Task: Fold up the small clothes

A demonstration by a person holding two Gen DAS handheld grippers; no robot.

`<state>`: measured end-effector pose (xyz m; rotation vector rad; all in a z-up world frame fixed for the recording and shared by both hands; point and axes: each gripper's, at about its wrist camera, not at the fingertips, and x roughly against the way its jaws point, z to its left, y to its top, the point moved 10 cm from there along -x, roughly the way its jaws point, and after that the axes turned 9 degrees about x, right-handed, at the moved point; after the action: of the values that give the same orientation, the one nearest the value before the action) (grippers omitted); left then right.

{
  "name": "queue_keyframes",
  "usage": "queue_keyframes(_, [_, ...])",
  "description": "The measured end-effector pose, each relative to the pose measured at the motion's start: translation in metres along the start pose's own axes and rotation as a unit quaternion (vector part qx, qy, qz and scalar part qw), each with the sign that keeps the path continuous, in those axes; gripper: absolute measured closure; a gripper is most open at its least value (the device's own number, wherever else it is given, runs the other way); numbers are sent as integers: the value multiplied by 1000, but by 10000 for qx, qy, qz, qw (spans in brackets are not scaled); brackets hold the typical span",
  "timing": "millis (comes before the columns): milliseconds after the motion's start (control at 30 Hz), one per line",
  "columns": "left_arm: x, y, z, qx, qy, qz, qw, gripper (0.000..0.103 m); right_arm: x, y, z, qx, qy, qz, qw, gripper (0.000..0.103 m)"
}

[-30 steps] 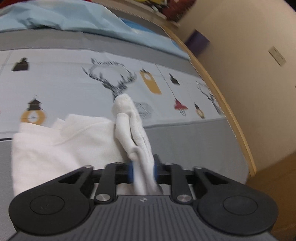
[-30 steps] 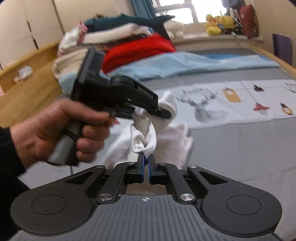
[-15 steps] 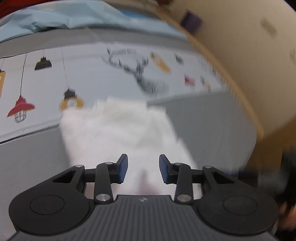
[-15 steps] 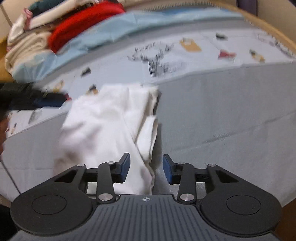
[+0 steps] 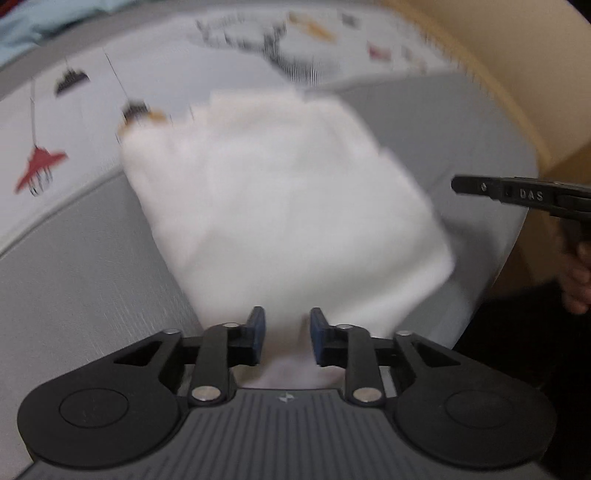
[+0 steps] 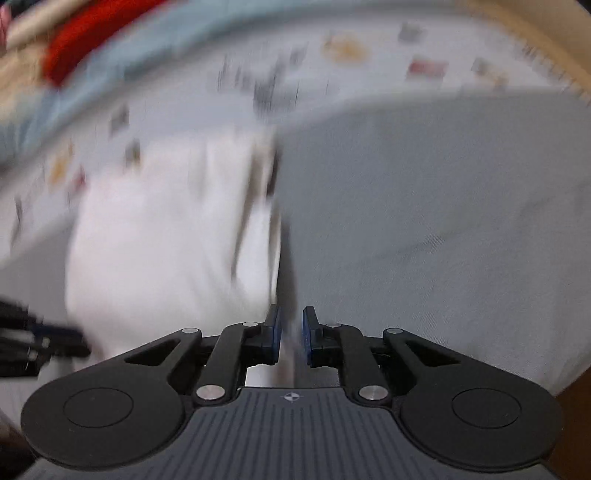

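Observation:
A white garment (image 5: 288, 199) lies folded flat on the grey bedsheet (image 5: 74, 280); both views are motion-blurred. My left gripper (image 5: 284, 334) is open, its jaws apart over the garment's near edge, holding nothing. My right gripper (image 6: 291, 332) has its jaws a small gap apart at the garment's right near edge (image 6: 166, 240), with no cloth clearly pinched. The right gripper also shows in the left wrist view (image 5: 517, 194) at the right, beside the garment. The left gripper's tip shows in the right wrist view (image 6: 40, 338) at the left edge.
A printed sheet with deer and lantern pictures (image 5: 147, 74) lies beyond the garment. A wooden bed rim (image 5: 517, 110) curves along the right. Piled clothes, red (image 6: 92, 33) and light blue, lie at the far left of the bed.
One second ago both grippers held the bunched garment up in the air. Both let go; it now lies flat. Both grippers have since dropped close to its near edge, and the right jaws have narrowed.

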<state>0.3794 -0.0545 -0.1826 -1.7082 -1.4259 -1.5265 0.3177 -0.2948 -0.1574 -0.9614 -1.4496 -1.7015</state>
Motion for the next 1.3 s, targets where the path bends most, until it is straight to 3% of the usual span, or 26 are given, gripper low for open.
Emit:
queue_keyframes(67, [6,8,7,147,67,-147,9998,69,18,26,-5,10,-30,-643,9979,88])
queue_keyframes(100, [6,9,12,183,173,-154,9996,69,23,38,-6,42,5,-890,9960,82])
queue_keyframes(167, [2,8,22,241,411,-87,9988,69,20,55,-3,148,238,-1098,9936,72])
queue_keyframes(267, [-2,11,32,476,619,-18,9969,69,-6,64,5,158,566,-907,9941,71])
queue_keyframes(367, [3,20,37,665,618,-104,9958,69,-37,74,12,-225,795,-612,9947,71])
queue_keyframes(500, [12,25,39,761,621,-196,9950,69,-66,84,22,-234,537,-429,9974,62])
queue_keyframes(600, [13,26,41,746,638,-213,9949,69,-89,83,25,-514,632,-158,9965,62])
queue_keyframes(700, [15,25,44,790,666,-234,9944,69,-97,84,32,-541,715,-134,9959,99])
queue_keyframes(800, [16,26,48,848,683,-263,9937,69,-92,93,33,-454,556,-453,9964,100])
queue_keyframes(900, [16,26,45,868,605,-300,9939,69,-91,94,23,-574,372,-484,9965,99])
queue_keyframes(1033, [13,28,33,783,427,-343,9954,69,-76,99,11,-211,-310,-722,9967,95])
queue_keyframes(1100, [9,29,29,736,383,-328,9960,69,-62,103,16,-107,-15,-942,9955,95])
queue_keyframes(1167, [1,29,27,720,421,-254,9962,69,-48,101,35,219,721,-1044,9917,95])
queue_keyframes(1200, [-4,28,27,724,453,-192,9962,69,-44,95,48,529,1096,-967,9878,88])
queue_keyframes(1233, [-11,27,27,728,506,-101,9960,69,-45,86,58,785,1397,-771,9841,78])
queue_keyframes(1267, [-17,25,28,717,594,-23,9957,69,-51,72,64,1020,1591,-431,9810,75])
queue_keyframes(1300, [-21,24,29,713,660,27,9953,69,-63,54,65,1341,1449,27,9803,75])
